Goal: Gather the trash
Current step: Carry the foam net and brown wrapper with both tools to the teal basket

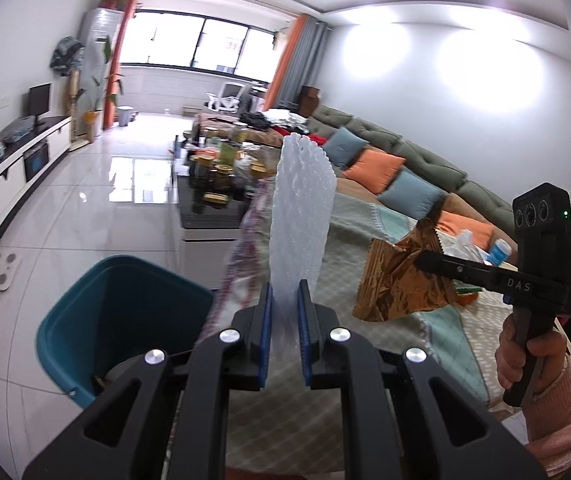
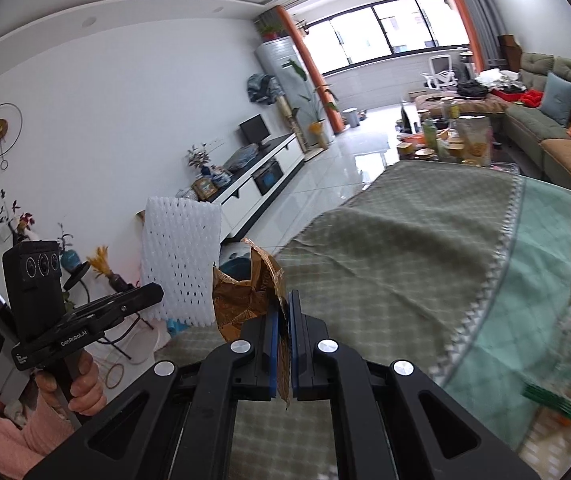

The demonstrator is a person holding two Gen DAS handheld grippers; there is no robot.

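My left gripper [image 1: 285, 292] is shut on a white foam fruit net [image 1: 301, 208], which stands upright above the table edge; the net also shows in the right wrist view [image 2: 181, 260]. My right gripper [image 2: 282, 308] is shut on a crumpled golden-brown snack wrapper [image 2: 245, 296], which also shows in the left wrist view [image 1: 397, 280], held above the table. A teal trash bin [image 1: 125, 320] stands on the floor by the table, below and left of the foam net. Only its rim [image 2: 237, 268] shows behind the wrapper in the right wrist view.
The table carries a green checked cloth [image 2: 405, 248]. Plastic bags and a green item [image 2: 557, 400] lie at its right. A coffee table crowded with jars [image 1: 221, 176] stands beyond, a sofa with cushions [image 1: 405, 168] on the right, a TV cabinet [image 1: 17, 168] on the left.
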